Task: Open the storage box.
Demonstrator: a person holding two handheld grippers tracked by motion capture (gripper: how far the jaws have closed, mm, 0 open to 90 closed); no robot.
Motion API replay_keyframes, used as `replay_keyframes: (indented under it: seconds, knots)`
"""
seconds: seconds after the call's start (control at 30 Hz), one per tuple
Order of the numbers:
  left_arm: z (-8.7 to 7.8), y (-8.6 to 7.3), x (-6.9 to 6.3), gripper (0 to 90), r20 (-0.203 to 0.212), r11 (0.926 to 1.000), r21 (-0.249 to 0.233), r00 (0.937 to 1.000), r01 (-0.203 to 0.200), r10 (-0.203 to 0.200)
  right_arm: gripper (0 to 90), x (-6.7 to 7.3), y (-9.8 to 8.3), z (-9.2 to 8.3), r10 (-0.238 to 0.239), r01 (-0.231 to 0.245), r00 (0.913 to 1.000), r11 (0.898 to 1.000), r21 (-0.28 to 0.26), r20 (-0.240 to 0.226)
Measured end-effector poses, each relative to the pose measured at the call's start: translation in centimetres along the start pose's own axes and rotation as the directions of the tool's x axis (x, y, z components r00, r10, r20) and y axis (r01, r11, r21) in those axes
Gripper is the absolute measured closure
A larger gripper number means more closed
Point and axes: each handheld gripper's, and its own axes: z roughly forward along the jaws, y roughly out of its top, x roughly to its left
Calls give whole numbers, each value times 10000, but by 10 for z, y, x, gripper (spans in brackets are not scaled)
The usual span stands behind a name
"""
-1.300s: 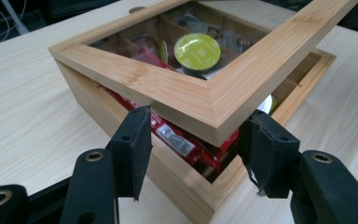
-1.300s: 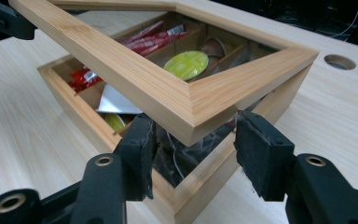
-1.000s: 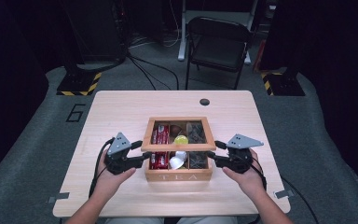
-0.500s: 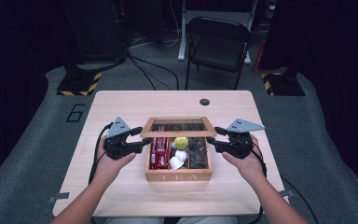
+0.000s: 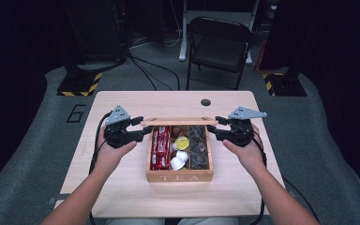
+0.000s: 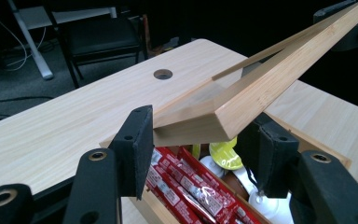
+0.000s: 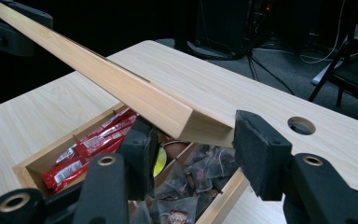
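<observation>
One wooden lid [image 5: 178, 121] is lifted over one wooden tea box [image 5: 180, 177], carried by two hand-held grippers. The left hand-held gripper [image 5: 143, 130] pinches the lid's left end, and in the left gripper view [image 6: 193, 140] its two black jaws stand on either side of the lid's corner, pads against the wood. The right hand-held gripper [image 5: 214, 129] pinches the opposite end; in the right gripper view [image 7: 191, 140] the lid's corner sits between its pads in the same way.

The lid's long axis runs left to right across the counter [image 5: 122, 187], from one gripper to the other. In the high view it shows as a thin strip above the box's far edge, so it appears to be tipped up on edge, front rim raised, though the exact tilt is hard to judge from above. It hangs clear above the open box, near its back wall.

The box sits at the middle of the counter and bears the word TEA on its near side. It has three lengthwise compartments. The left one holds red packets [image 5: 161, 147], several stacked together. The middle one holds small pods: one yellow-topped [image 5: 182, 143], one brown [image 5: 176, 131] and two white ones [image 5: 179, 159]. The right one holds dark tea sachets [image 5: 198, 147], too jumbled to count.

One round hole [image 5: 206, 102] pierces the counter behind the box. One folding chair [image 5: 218, 47] stands beyond the counter.
</observation>
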Motion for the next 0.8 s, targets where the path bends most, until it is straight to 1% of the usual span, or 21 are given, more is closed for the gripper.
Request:
replay_keyframes:
  seconds: [0.03,0.1,0.13,0.17,0.2,0.27,0.37,0.5,0.63,0.7,0.73,0.77,0.8]
  knots:
    - [0,1,0,463,38,10000,9,10000,68,-68,503,-1,2,1,-44,44,10000,10000,11,5]
    - [1,4,1,466,-54,10000,-22,10000,0,0,508,-2,5,2,3,-4,10000,10000,49,50]
    - [1,6,2,467,-126,10000,-50,9999,-48,47,509,-2,6,3,-58,58,10000,10000,22,50]
    - [2,7,2,470,-101,10000,-49,9999,13,-14,509,-3,8,3,-80,80,9999,10000,17,76]
    - [2,8,2,471,-166,10000,-27,9998,-60,60,509,-3,9,4,-97,97,9999,10000,-14,134]
    - [2,10,3,474,-198,10000,-46,9998,-77,76,512,-4,11,6,-63,64,9998,10000,-49,178]
    - [3,13,5,475,-157,10000,-44,9999,22,-23,526,-6,12,7,96,-94,9997,9999,-86,208]
    - [5,17,8,476,-162,9999,-91,9998,123,-125,539,-9,16,9,148,-146,9995,9999,-60,270]
    - [7,21,11,483,-281,9996,-274,9996,-49,41,549,-11,22,11,177,-175,9991,9998,-58,391]
    - [8,22,13,483,-301,9994,-335,9995,46,-56,552,-14,25,13,200,-195,9990,9997,-122,407]
    - [10,22,14,491,-403,9993,-370,9992,30,-45,552,-14,25,14,297,-291,9987,9995,-157,420]
    - [11,21,15,512,-465,9993,-368,9989,59,-76,552,-15,26,15,311,-303,9986,9993,-211,417]
    - [13,21,17,524,-430,9993,-344,9989,155,-170,551,-15,27,15,321,-314,9986,9993,-177,419]
